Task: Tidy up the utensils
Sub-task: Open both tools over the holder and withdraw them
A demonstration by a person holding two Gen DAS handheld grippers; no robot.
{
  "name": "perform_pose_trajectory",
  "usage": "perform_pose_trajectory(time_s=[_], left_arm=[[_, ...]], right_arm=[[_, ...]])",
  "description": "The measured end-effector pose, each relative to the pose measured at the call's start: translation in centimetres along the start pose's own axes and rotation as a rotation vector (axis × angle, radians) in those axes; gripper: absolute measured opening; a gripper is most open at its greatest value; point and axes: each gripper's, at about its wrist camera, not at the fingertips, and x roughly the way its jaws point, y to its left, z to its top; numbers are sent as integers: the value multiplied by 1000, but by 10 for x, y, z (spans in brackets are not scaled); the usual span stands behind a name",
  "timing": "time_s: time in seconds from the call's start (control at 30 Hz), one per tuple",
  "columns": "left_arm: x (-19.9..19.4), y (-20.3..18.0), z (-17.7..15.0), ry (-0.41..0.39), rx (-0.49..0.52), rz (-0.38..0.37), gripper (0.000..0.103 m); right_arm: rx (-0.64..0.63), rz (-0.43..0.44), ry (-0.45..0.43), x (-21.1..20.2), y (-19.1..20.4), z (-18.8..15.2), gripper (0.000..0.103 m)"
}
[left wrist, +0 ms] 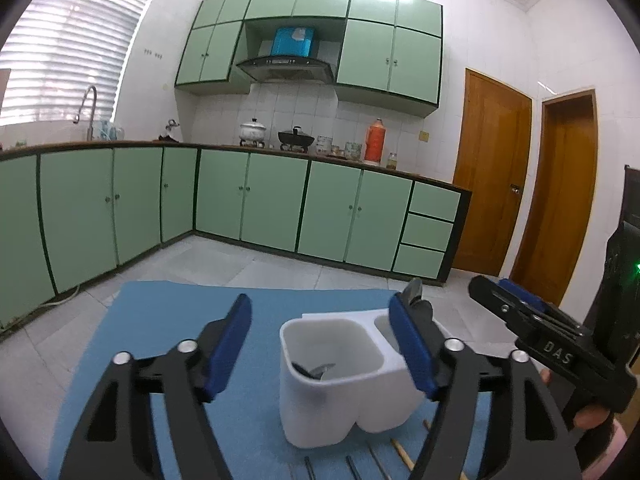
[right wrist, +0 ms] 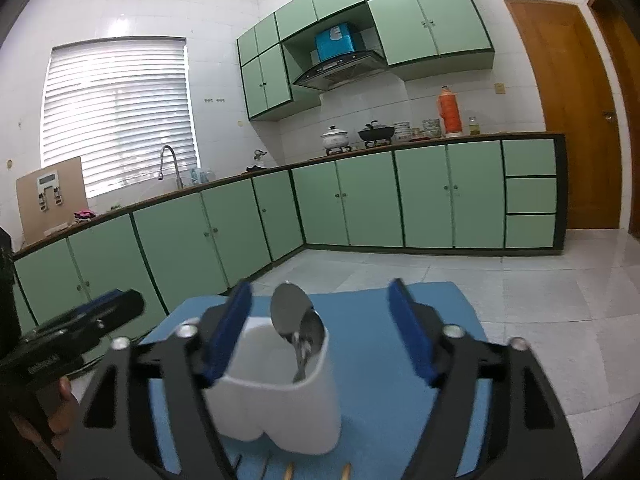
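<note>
A white two-compartment utensil holder [left wrist: 340, 392] [right wrist: 288, 412] stands on a blue mat [left wrist: 160, 340] [right wrist: 372, 400]. Its left compartment holds dark metal utensil ends [left wrist: 316, 370]. In the other compartment a metal spoon [right wrist: 292, 312] [left wrist: 416, 290] stands bowl up, leaning on the rim. My left gripper [left wrist: 318, 308] is open above the holder's left compartment, touching nothing. My right gripper [right wrist: 320, 292] is open too; the spoon's bowl stands between its fingers, apart from both pads. Each gripper shows at the edge of the other's view, the right gripper [left wrist: 496, 288] and the left gripper [right wrist: 120, 304].
Wooden chopsticks [left wrist: 404, 454] [right wrist: 290, 472] and dark utensil handles [left wrist: 352, 468] lie on the mat in front of the holder. A person's hand [left wrist: 592, 416] holds the right gripper. Green kitchen cabinets, a tiled floor and wooden doors lie beyond.
</note>
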Motion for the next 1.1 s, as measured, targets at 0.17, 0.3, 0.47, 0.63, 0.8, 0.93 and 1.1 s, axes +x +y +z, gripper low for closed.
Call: perform_pose_trajectory(time_s=[0.17, 0.3, 0.47, 0.63, 0.8, 0.93, 1.1], left_arm=[[-27, -2, -10, -11, 18, 16, 94], [-46, -4, -25, 16, 18, 31, 97], [-70, -10, -51, 65, 16, 43, 97], [-92, -13, -76, 103, 11, 62, 97], [-113, -19, -101, 130, 21, 108, 97], [-130, -21, -123, 147, 14, 131, 97], [-153, -29, -149, 140, 32, 162, 97]], right_arm=[[-28, -32, 3, -30, 0, -13, 97], [-22, -55, 38, -52, -1, -28, 98], [-22, -57, 109, -75, 0, -50, 98], [-27, -79, 165, -97, 4, -75, 98], [3, -99, 231, -121, 1, -106, 98], [-2, -144, 247, -142, 3, -129, 98], [-11, -167, 255, -165, 11, -154, 97]])
